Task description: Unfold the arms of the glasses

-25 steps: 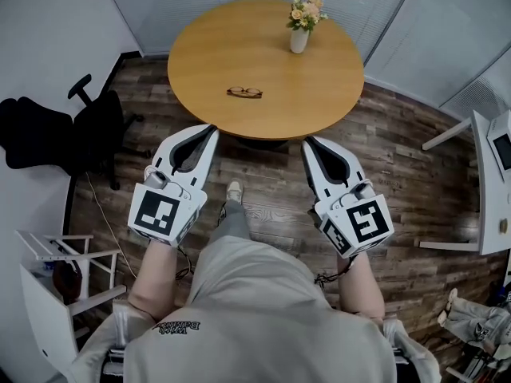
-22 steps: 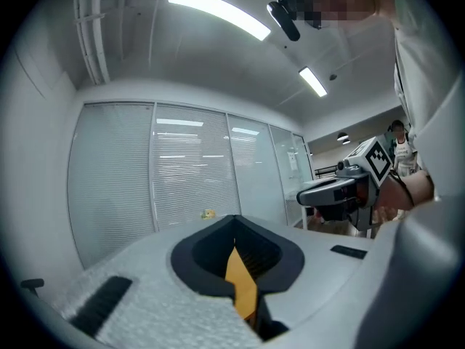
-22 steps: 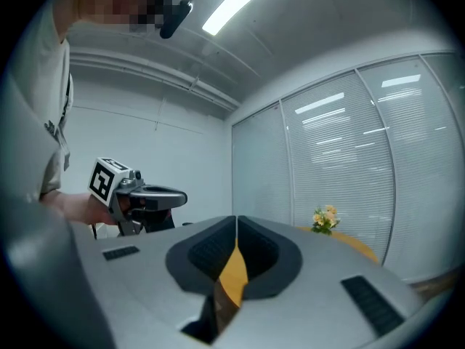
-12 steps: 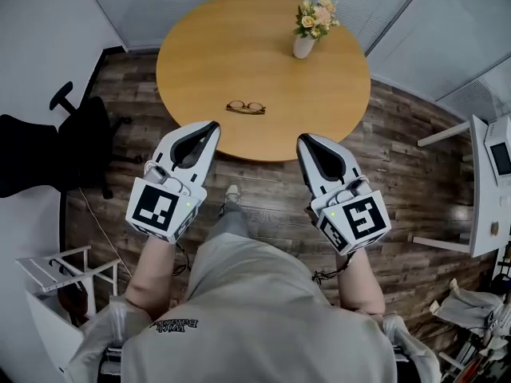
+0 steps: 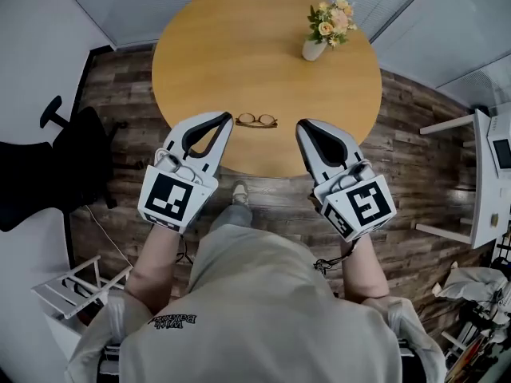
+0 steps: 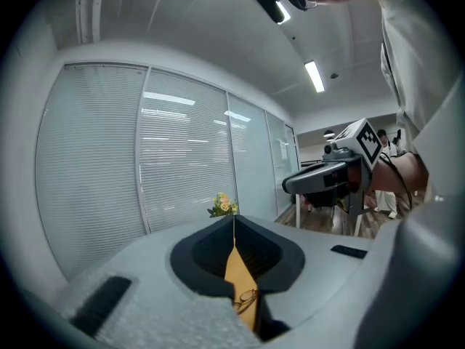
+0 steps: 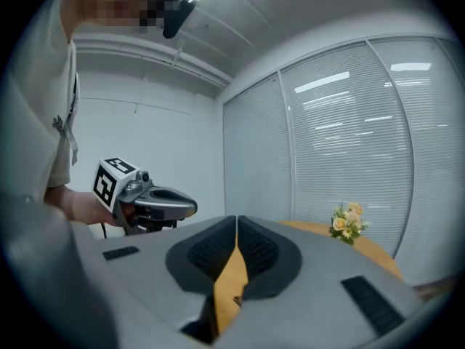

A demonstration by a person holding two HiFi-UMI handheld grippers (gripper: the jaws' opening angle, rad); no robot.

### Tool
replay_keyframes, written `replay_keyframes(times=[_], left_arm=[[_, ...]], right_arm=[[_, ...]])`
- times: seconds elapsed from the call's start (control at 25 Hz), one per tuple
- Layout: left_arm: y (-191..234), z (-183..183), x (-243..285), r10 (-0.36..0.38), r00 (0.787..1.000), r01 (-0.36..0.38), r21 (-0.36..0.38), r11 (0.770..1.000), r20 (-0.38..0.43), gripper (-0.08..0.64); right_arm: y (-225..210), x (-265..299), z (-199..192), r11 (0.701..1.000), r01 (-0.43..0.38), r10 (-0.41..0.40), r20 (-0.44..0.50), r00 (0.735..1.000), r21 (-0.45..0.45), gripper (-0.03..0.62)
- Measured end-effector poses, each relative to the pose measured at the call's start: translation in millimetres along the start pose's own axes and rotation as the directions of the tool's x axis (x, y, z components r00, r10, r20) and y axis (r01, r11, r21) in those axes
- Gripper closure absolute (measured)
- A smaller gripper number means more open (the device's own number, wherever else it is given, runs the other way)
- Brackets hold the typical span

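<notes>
A pair of dark-rimmed glasses (image 5: pixel 256 120) lies folded on the round wooden table (image 5: pixel 239 46), near its front edge. My left gripper (image 5: pixel 228 119) hovers just left of the glasses, jaws shut and empty. My right gripper (image 5: pixel 302 126) hangs to their right, jaws shut with nothing between them. In the left gripper view the glasses (image 6: pixel 246 297) show through the slit below the shut jaws, and the right gripper (image 6: pixel 290 184) shows at the right. The right gripper view shows only a sliver of the table between its jaws, with the left gripper (image 7: pixel 191 207) at the left.
A white vase of flowers (image 5: pixel 326 27) stands at the table's far right. A black office chair (image 5: pixel 48 162) sits at the left on the wood floor. White furniture (image 5: pixel 491 166) is at the right, a white rack (image 5: pixel 76 282) at lower left.
Both grippers have moved forward from over the floor to the table's front edge, one on each side of the glasses. Their jaws stayed shut.
</notes>
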State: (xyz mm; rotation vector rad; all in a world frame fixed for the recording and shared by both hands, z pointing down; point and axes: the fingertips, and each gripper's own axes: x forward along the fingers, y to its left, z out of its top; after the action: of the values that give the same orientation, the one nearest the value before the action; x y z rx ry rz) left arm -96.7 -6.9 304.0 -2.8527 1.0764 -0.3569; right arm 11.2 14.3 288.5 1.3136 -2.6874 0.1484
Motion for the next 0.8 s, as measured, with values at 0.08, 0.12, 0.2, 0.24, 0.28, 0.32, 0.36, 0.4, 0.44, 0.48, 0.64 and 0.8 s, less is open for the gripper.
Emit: replay_keyframes(times=[0.08,0.12,0.2,0.24,0.28,0.32,0.36,0.4,0.44,0.48,0.64,0.8], left_arm=[[10.8,-7.2,9.0,-0.014,1.0,0.015,0.01,1.0,-0.015,0.538],[15.4,-11.8,13.9,-0.022,0.999,0.023,0.013,1.0,-0.026,0.538],[22.9,-23.0,24.4,-0.039,0.998,0.041,0.024,0.999,-0.053,0.537],[25.6,-28.9,29.8,-0.048,0.996,0.051,0.031,0.998,-0.068,0.537],[27.1,-34.6,35.1,-0.057,0.995,0.061,0.04,0.997,-0.082,0.537],[27.6,-39.9,40.2,-0.066,0.993,0.071,0.048,0.996,-0.096,0.537],[27.1,-45.4,44.8,-0.074,0.991,0.081,0.057,0.995,-0.11,0.537],[26.1,-51.7,49.2,-0.082,0.988,0.091,0.065,0.994,-0.127,0.537],[24.7,-59.7,53.4,-0.09,0.985,0.101,0.07,0.992,-0.149,0.537],[23.3,-68.9,57.6,-0.096,0.98,0.11,0.07,0.992,-0.175,0.537],[20.1,-96.9,75.7,-0.105,0.964,0.124,0.064,0.99,-0.246,0.537],[17.0,-124.3,93.0,-0.099,0.946,0.129,0.076,0.989,-0.307,0.537]], right_arm=[[-11.0,12.5,-2.0,1.0,0.027,-0.027,-0.014,1.0,0.0,0.561],[-16.9,18.1,-3.5,0.999,0.04,-0.04,-0.021,0.999,0.002,0.561],[-27.9,28.4,-6.9,0.998,0.064,-0.064,-0.036,0.997,0.004,0.561],[-32.4,33.0,-9.2,0.997,0.074,-0.074,-0.043,0.996,0.006,0.561],[-36.1,37.0,-11.9,0.997,0.081,-0.081,-0.051,0.995,0.009,0.561],[-39.1,40.3,-14.8,0.996,0.085,-0.084,-0.06,0.995,0.012,0.561],[-41.5,43.0,-17.5,0.996,0.085,-0.084,-0.066,0.994,0.015,0.561],[-43.7,45.3,-19.7,0.996,0.084,-0.083,-0.068,0.994,0.019,0.561],[-45.9,47.4,-21.5,0.996,0.083,-0.081,-0.067,0.994,0.023,0.561],[-48.2,49.4,-23.4,0.996,0.081,-0.079,-0.066,0.995,0.027,0.561],[-59.5,56.6,-37.8,0.996,0.07,-0.065,-0.083,0.994,0.051,0.561],[-72.9,62.3,-59.6,0.997,0.047,-0.04,-0.122,0.992,0.058,0.561]])
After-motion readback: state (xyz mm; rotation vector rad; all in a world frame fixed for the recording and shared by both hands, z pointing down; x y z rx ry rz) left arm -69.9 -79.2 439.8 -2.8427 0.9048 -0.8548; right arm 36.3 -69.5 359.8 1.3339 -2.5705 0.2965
